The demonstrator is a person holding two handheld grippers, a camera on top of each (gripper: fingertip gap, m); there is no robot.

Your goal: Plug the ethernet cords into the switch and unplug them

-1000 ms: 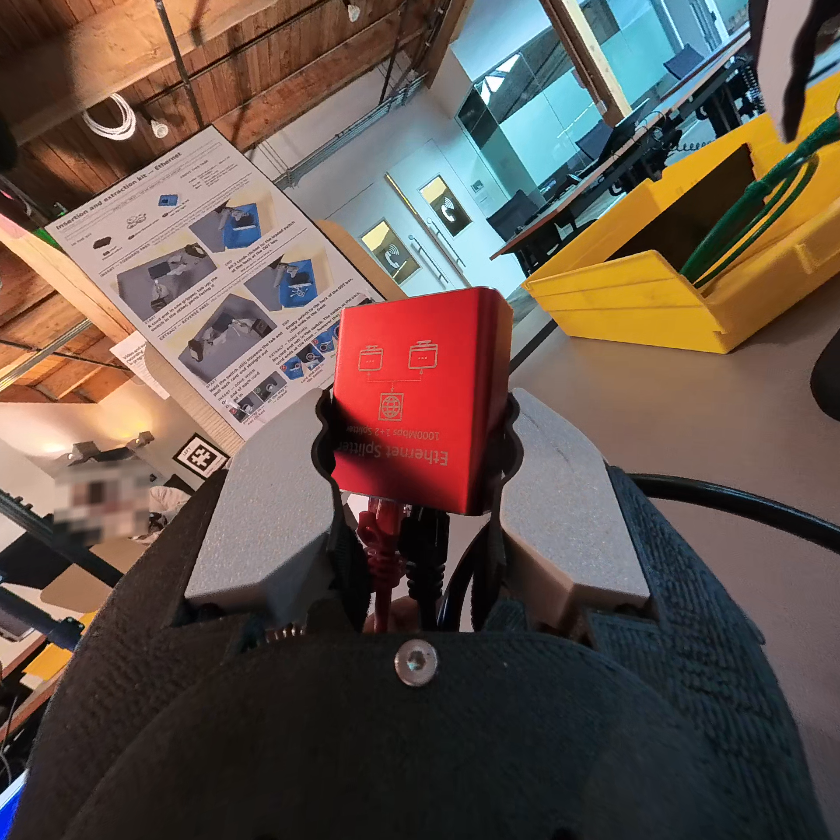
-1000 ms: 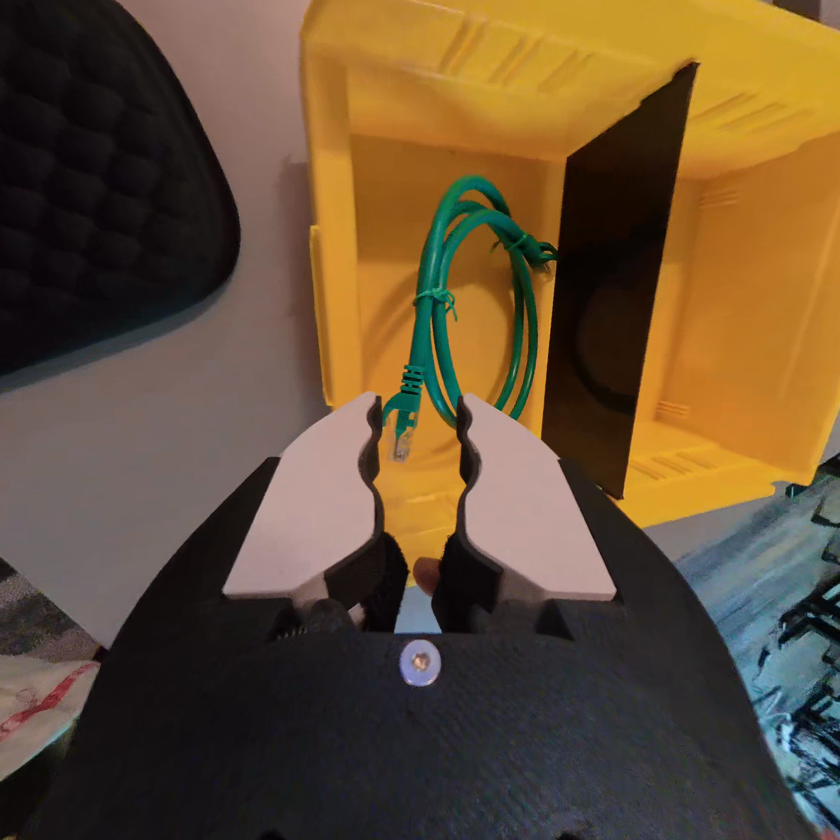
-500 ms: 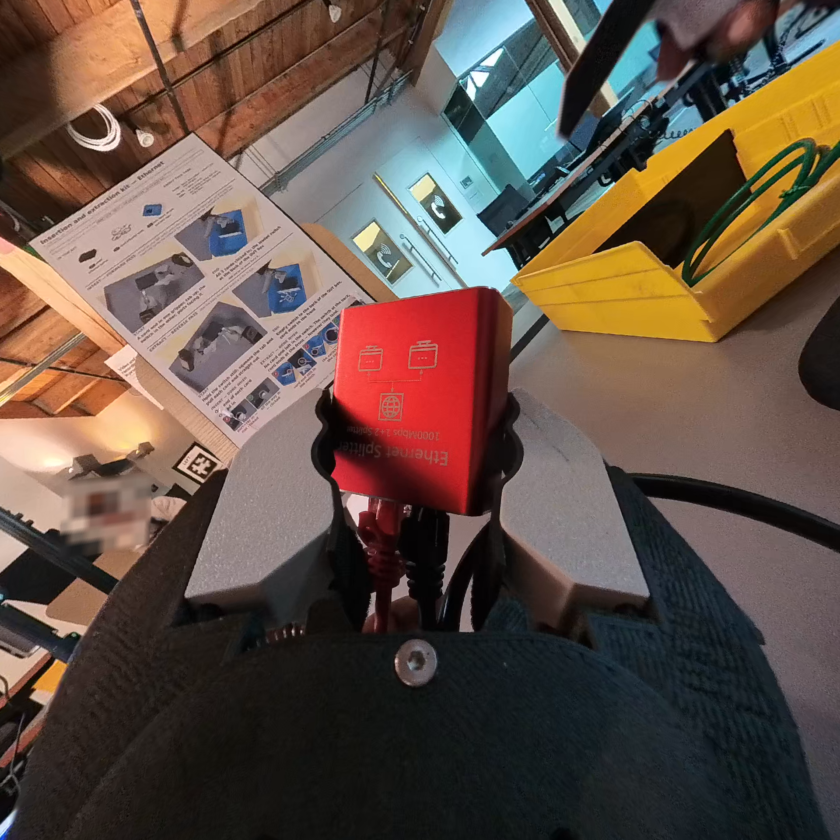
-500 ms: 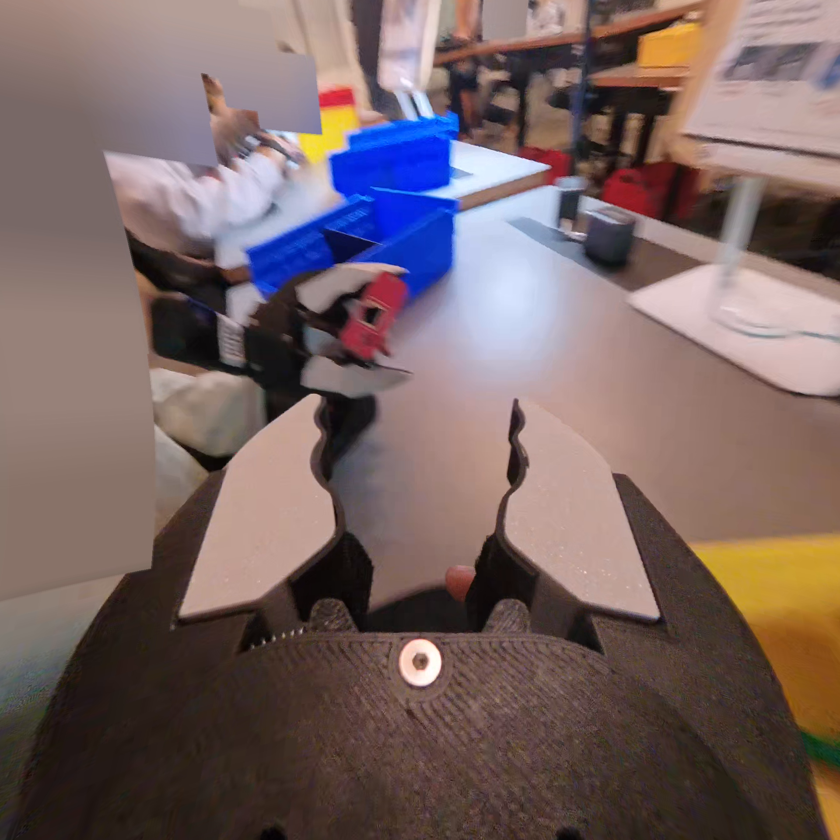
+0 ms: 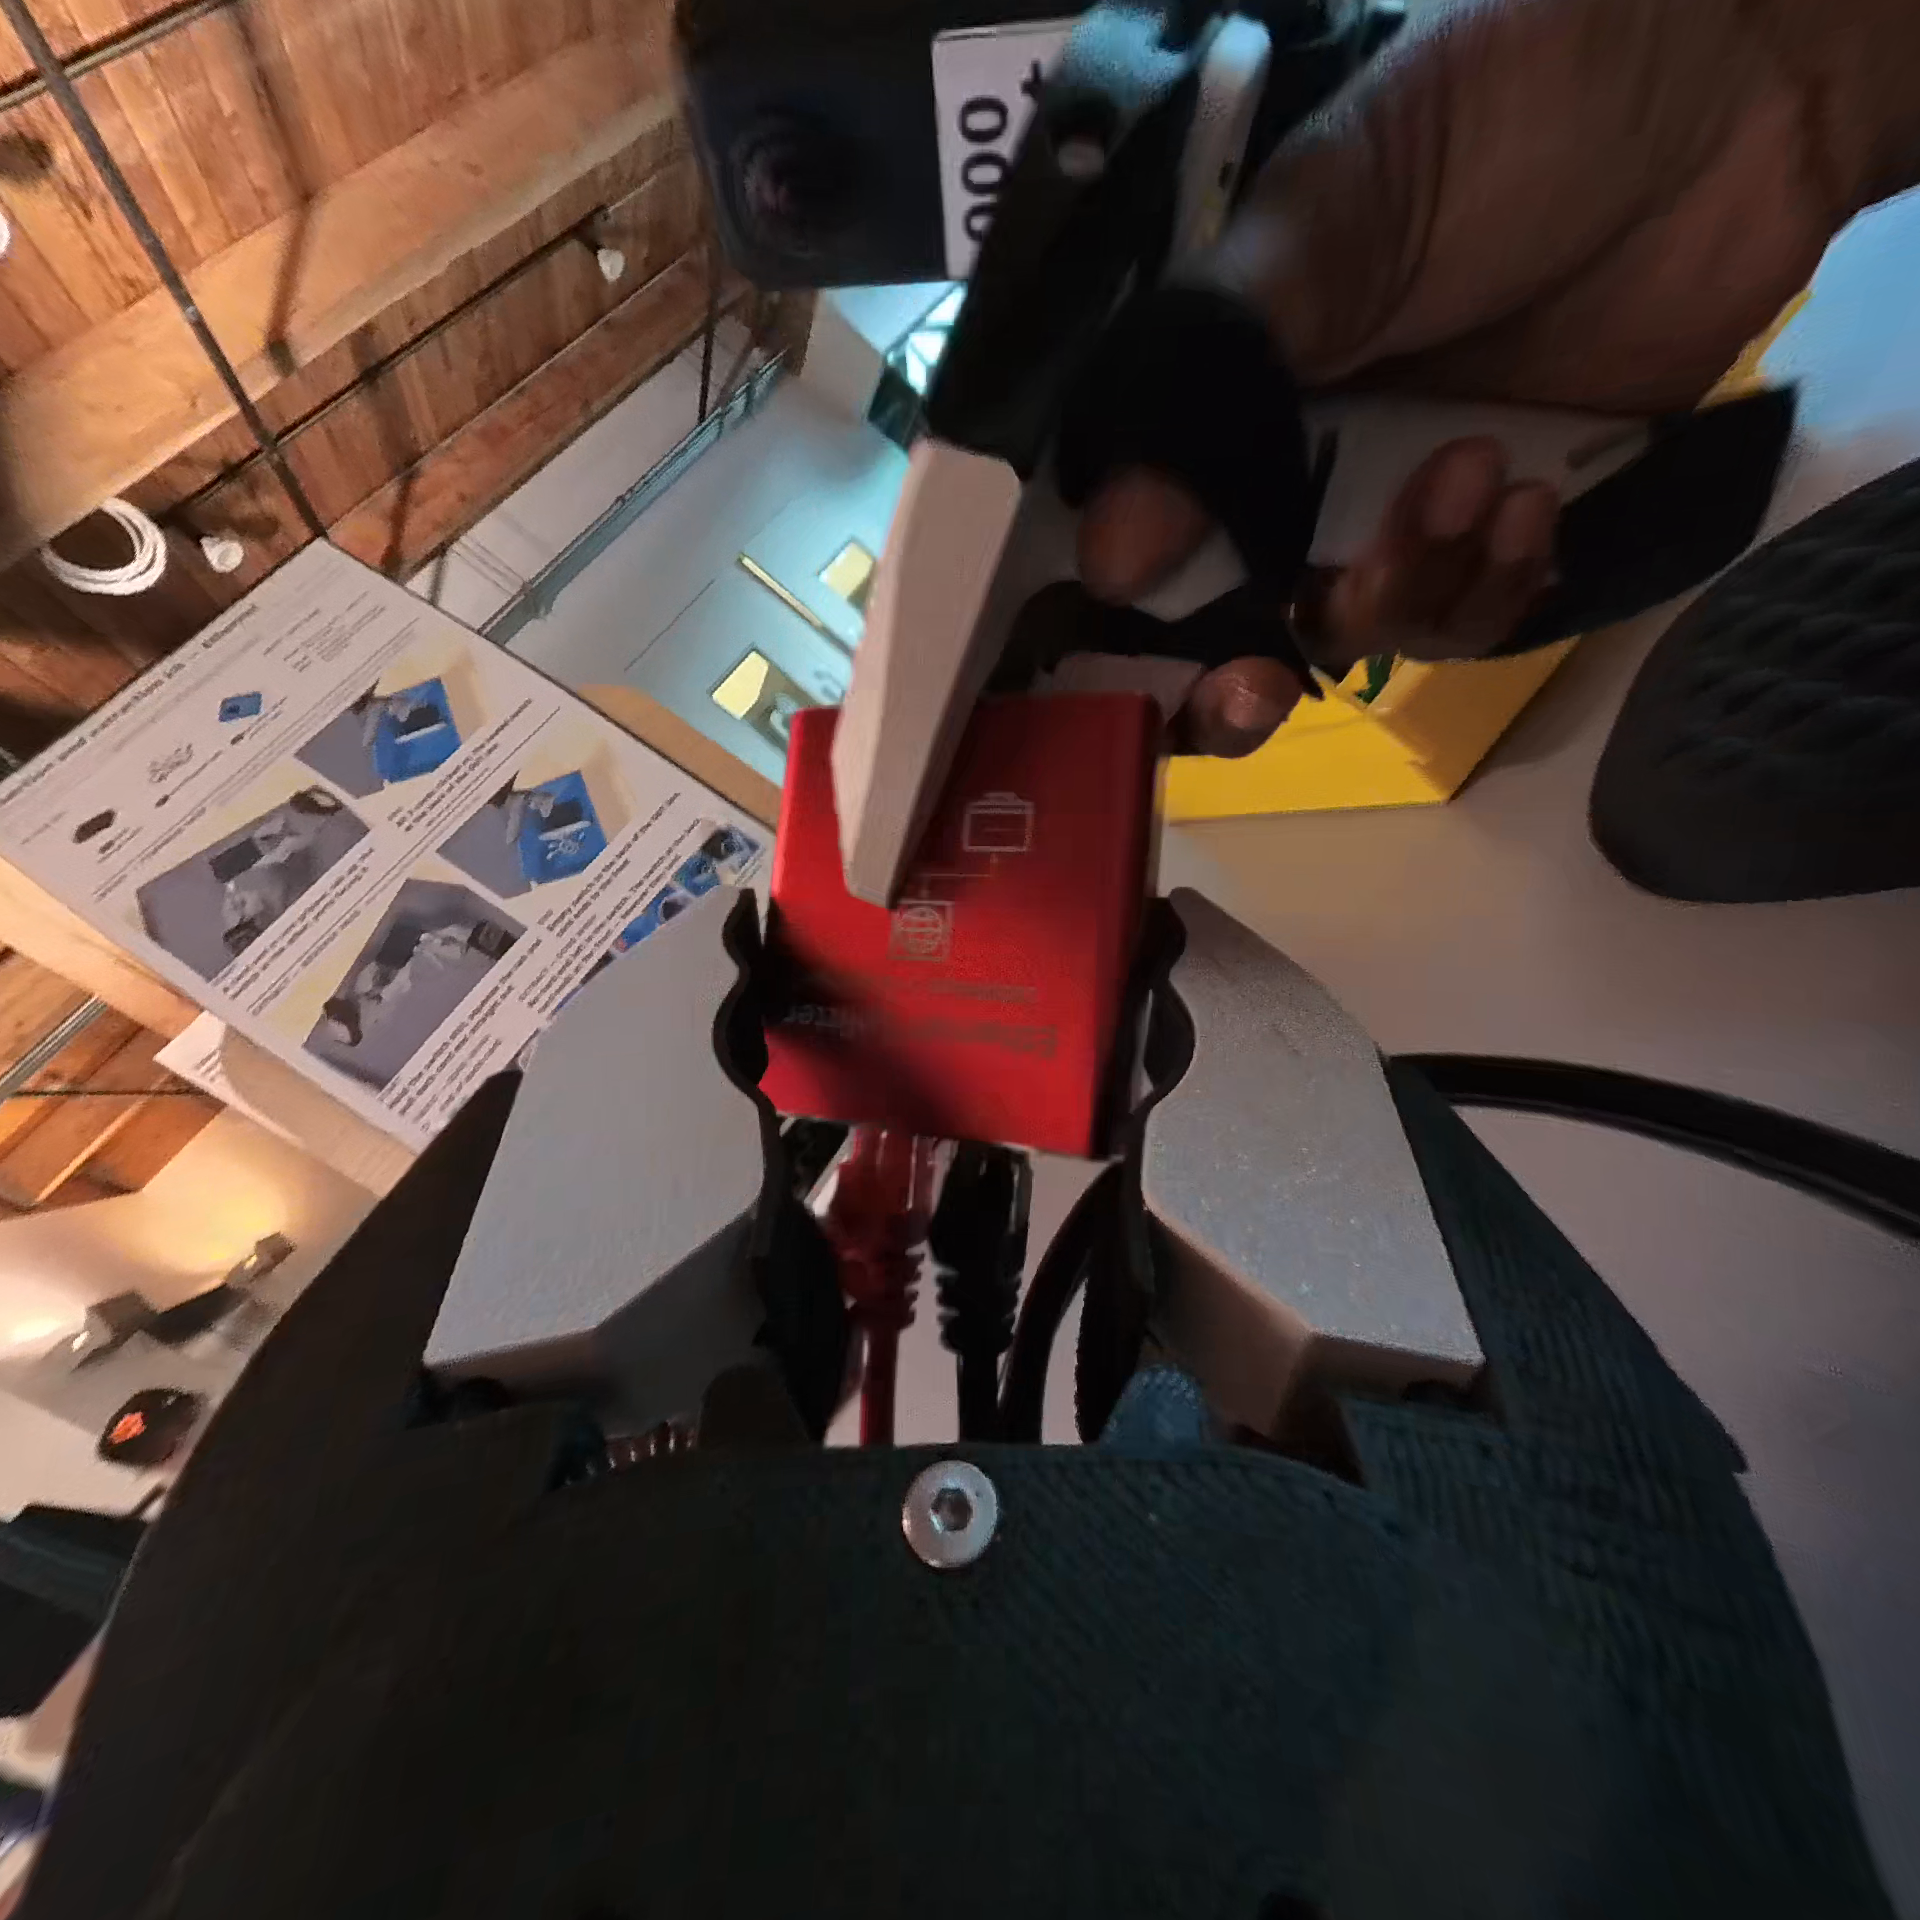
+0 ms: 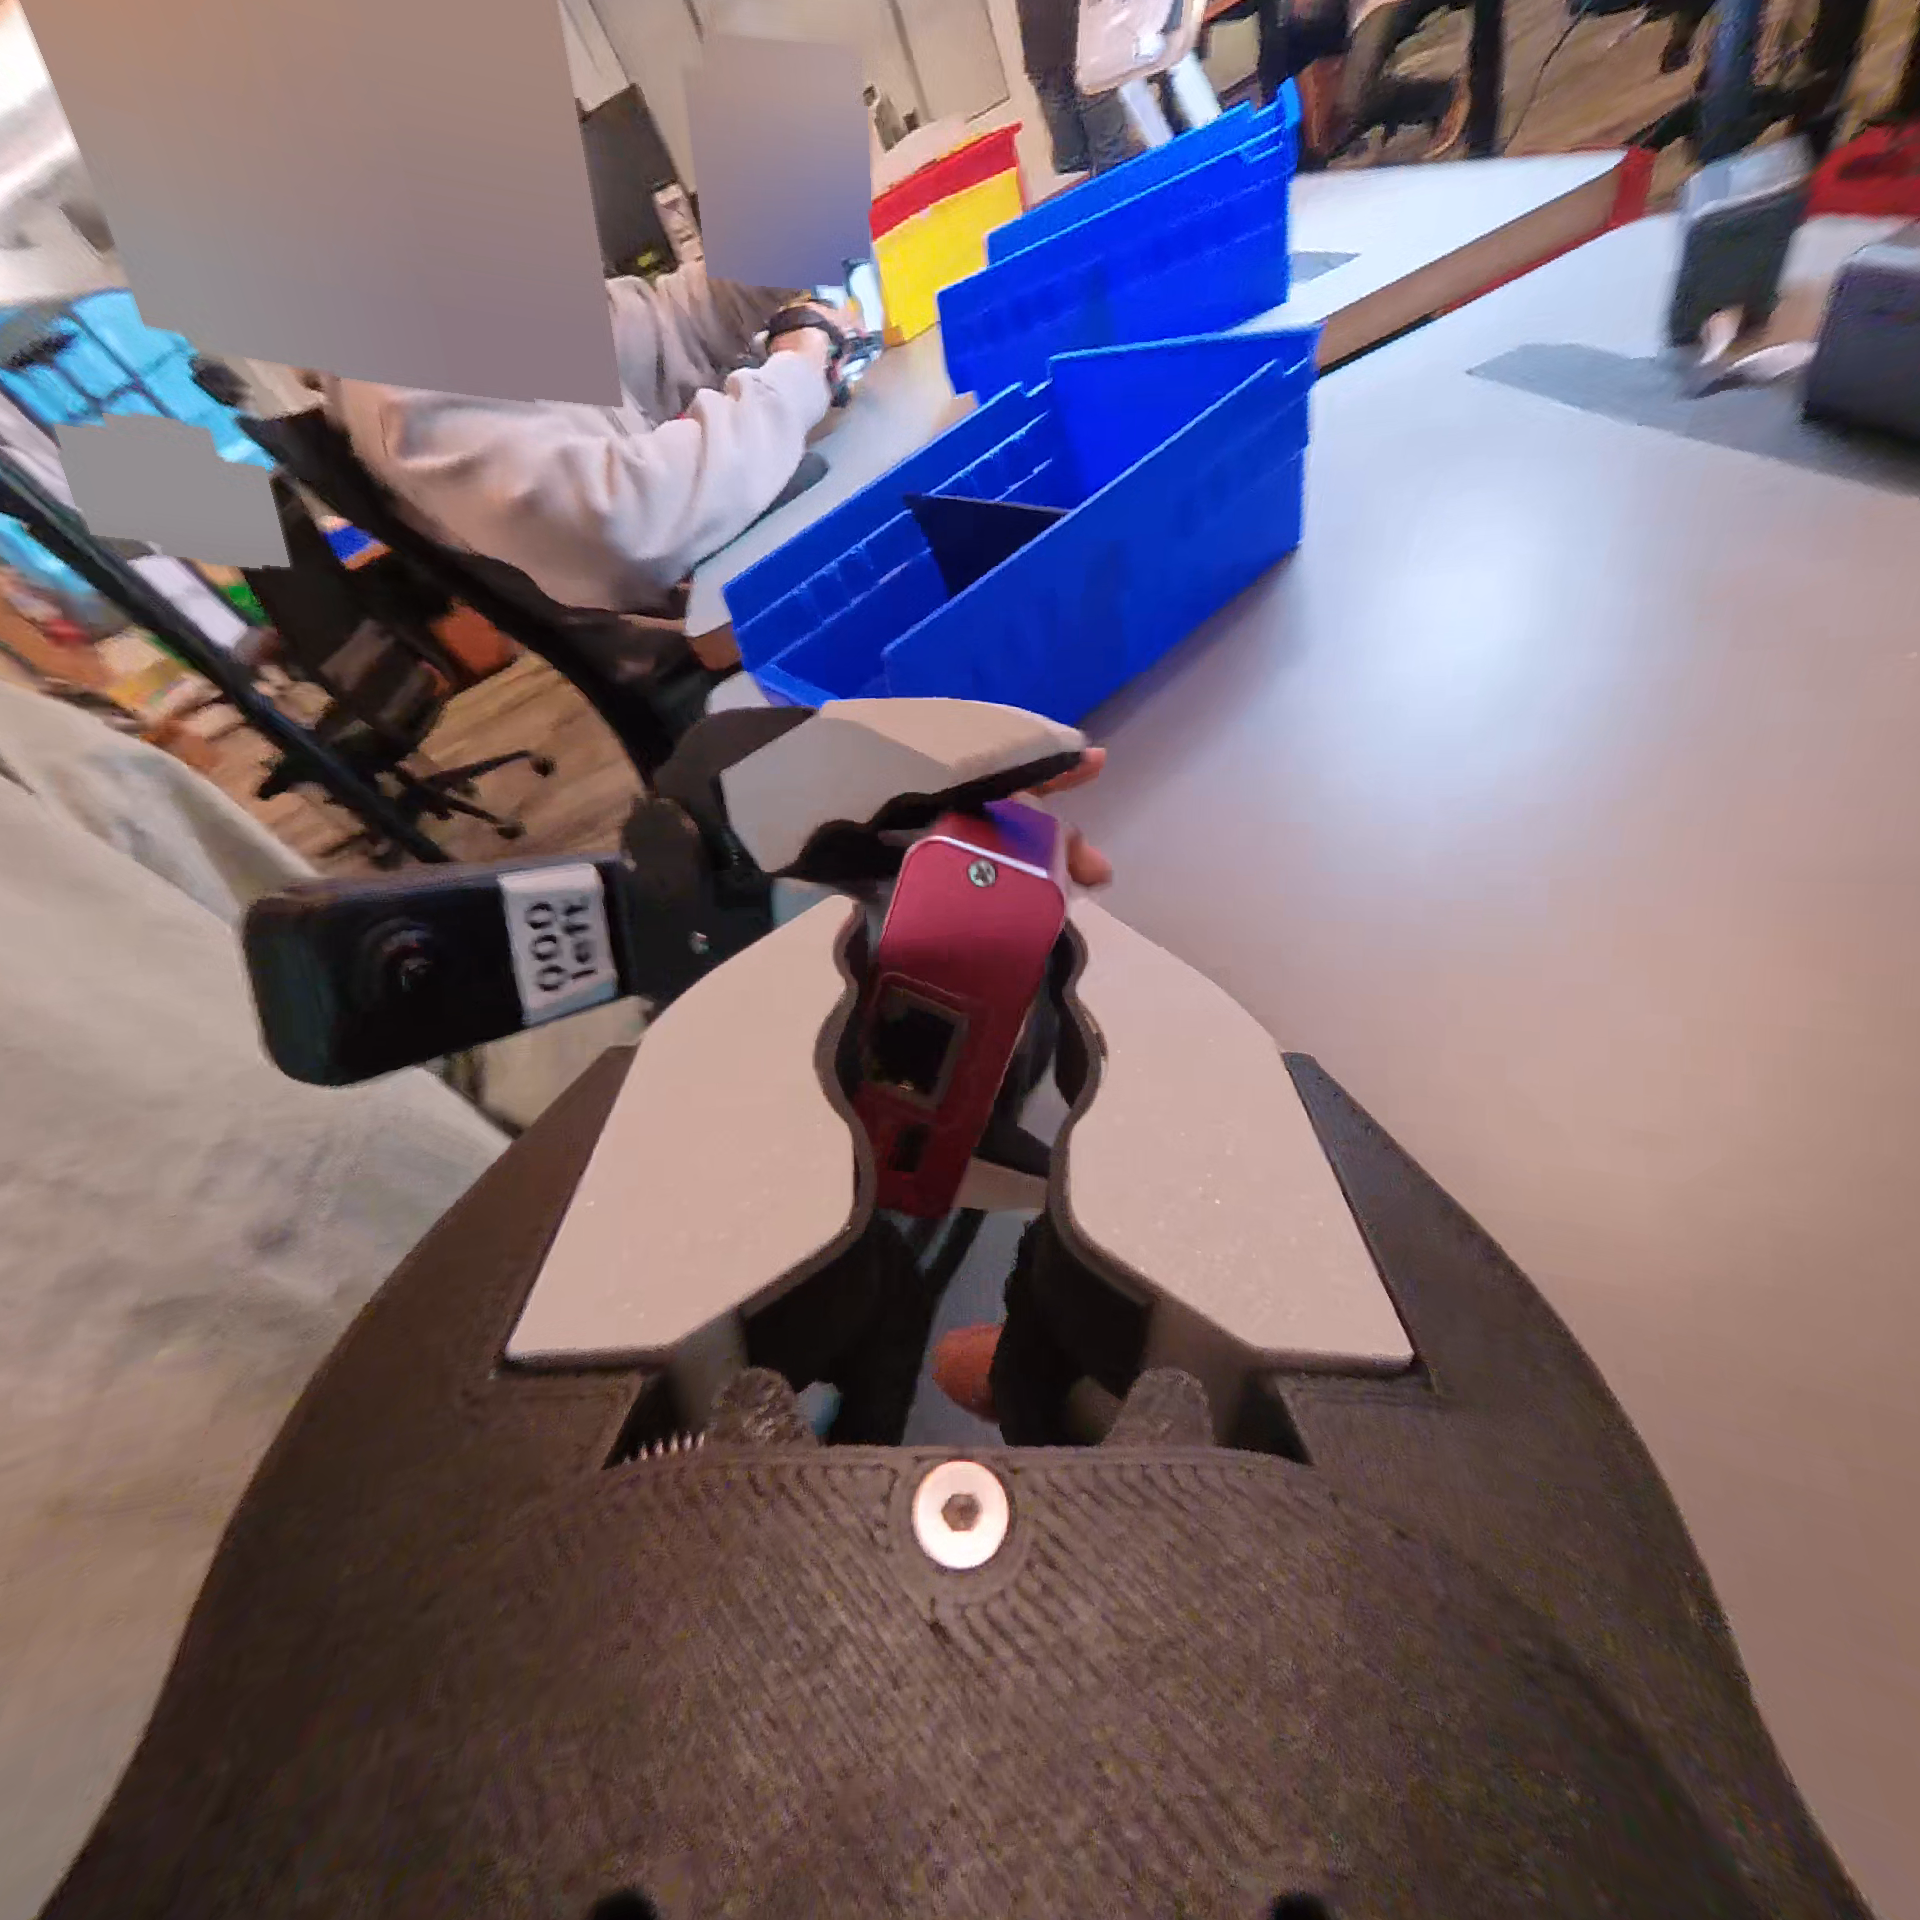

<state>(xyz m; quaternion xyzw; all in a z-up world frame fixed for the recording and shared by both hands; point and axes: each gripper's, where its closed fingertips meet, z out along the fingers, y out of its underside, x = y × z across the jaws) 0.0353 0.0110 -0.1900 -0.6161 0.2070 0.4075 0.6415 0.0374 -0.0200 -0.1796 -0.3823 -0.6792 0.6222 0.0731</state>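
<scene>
The left wrist view looks up along its own fingers, very close on the red switch (image 5: 961, 966) at 12 o'clock, with wooden ceiling at 10 o'clock. The right wrist view faces it from the opposite end, level over the grey table (image 6: 1558, 727), as close. Both share the switch (image 6: 961, 1029) and each other's gripper
</scene>
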